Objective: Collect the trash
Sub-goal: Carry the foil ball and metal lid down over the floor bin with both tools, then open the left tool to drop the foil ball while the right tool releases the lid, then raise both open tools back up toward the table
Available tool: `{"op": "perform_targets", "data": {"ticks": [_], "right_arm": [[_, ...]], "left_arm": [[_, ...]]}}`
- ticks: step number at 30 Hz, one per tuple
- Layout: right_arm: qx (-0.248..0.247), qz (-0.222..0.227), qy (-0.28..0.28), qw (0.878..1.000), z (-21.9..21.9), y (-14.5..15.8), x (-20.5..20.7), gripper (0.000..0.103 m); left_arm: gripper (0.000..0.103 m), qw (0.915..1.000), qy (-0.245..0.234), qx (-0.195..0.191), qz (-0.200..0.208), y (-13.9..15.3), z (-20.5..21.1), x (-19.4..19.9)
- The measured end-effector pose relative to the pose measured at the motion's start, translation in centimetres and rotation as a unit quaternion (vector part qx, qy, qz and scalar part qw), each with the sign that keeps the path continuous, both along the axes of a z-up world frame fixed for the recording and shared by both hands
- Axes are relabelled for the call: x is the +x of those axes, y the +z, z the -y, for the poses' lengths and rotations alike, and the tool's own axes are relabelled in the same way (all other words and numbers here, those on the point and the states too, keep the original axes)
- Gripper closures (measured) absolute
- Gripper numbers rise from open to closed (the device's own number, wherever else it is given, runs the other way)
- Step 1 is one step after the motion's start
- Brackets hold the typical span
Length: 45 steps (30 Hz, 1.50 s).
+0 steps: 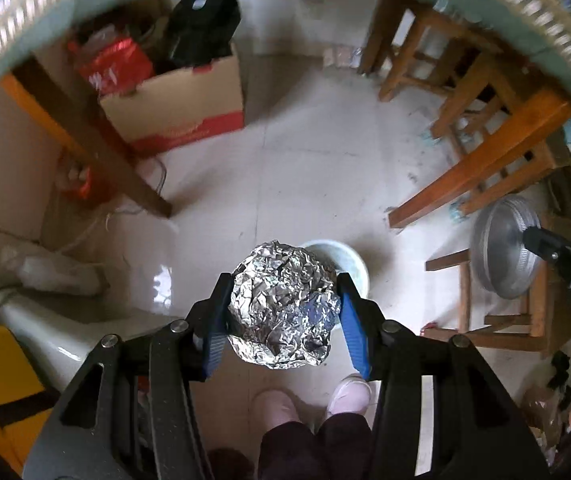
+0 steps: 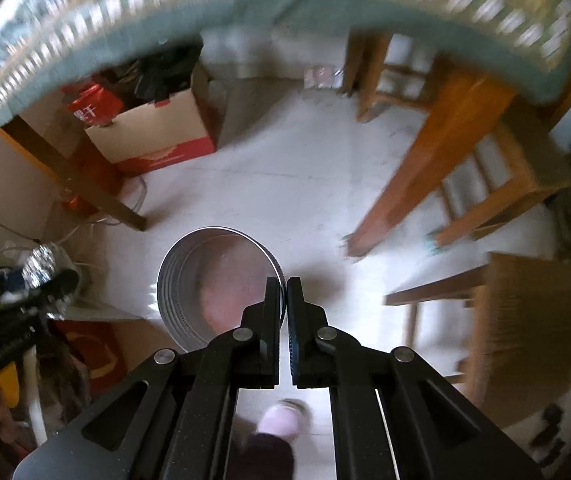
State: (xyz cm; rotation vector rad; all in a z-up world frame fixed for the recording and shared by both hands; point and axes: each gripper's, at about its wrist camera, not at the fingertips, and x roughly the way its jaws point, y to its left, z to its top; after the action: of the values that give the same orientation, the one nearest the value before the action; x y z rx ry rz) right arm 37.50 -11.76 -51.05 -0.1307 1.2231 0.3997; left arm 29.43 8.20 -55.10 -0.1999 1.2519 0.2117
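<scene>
Holding a crumpled foil ball (image 1: 283, 306) clamped between the blue jaws of the left gripper (image 1: 285, 320), directly above a white bin (image 1: 355, 264) on the floor. Gripping the rim of a round metal tin (image 2: 215, 286) in the clenched jaws of the right gripper (image 2: 283, 312). Judging both pieces collected, with only dropping them into the bin remaining.

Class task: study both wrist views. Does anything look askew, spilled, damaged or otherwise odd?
Nothing spilled or broken. The crumpled foil ball sits squarely in the left gripper. One oddity: the right gripper pinches the round foil tray by its rim, so it hangs tilted on edge.
</scene>
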Motion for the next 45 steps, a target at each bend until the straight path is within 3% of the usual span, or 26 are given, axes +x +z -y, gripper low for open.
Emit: {"op": "perform_targets", "data": {"ticks": [5, 7, 8, 9, 17, 18, 20, 25, 33, 45], "right_arm": [[0.037, -0.029, 0.010, 0.999, -1.9, -3.8, 0.7, 0.097], [0.053, -0.067, 0.005, 0.996, -2.0, -5.6, 1.1, 0.078], [0.058, -0.073, 0.002, 0.996, -1.9, -5.9, 1.0, 0.060], [0.060, -0.074, -0.005, 0.995, -1.6, -6.2, 1.0, 0.055], [0.026, -0.077, -0.012, 0.997, 0.2, -6.2, 1.1, 0.054], [0.026, -0.076, -0.013, 0.997, 0.5, -5.8, 1.2, 0.054], [0.024, -0.071, -0.014, 0.997, 0.8, -5.3, 1.2, 0.054], [0.015, -0.051, -0.013, 0.999, 0.9, -2.8, 1.4, 0.054], [0.023, -0.041, -0.011, 0.999, 0.7, 2.6, 1.3, 0.054], [0.051, 0.014, -0.013, 0.999, 0.6, 16.8, -1.0, 0.054]], "left_arm": [[0.053, 0.9998, 0.014, -0.017, 0.001, -3.7, -0.8, 0.0], [0.053, 0.9991, 0.025, -0.034, 0.000, -5.0, -1.2, 0.0], [0.053, 0.9988, 0.028, -0.039, -0.002, -5.3, -1.3, 0.1], [0.053, 0.9984, 0.031, -0.046, -0.004, -5.8, -1.3, 0.0], [0.053, 0.9964, 0.004, -0.082, -0.018, -7.6, 1.1, 1.4], [0.051, 0.9960, -0.005, -0.087, -0.019, -7.6, 1.6, 1.8], [0.032, 0.9946, -0.019, -0.095, -0.038, -8.1, 2.6, 2.6], [0.029, 0.9952, -0.032, -0.067, -0.064, -8.3, 3.9, 3.1], [0.029, 0.9964, -0.046, -0.062, -0.035, -0.8, 3.6, 2.3], [0.029, 0.9959, -0.062, -0.036, 0.054, 17.6, 3.5, 0.3]]}}
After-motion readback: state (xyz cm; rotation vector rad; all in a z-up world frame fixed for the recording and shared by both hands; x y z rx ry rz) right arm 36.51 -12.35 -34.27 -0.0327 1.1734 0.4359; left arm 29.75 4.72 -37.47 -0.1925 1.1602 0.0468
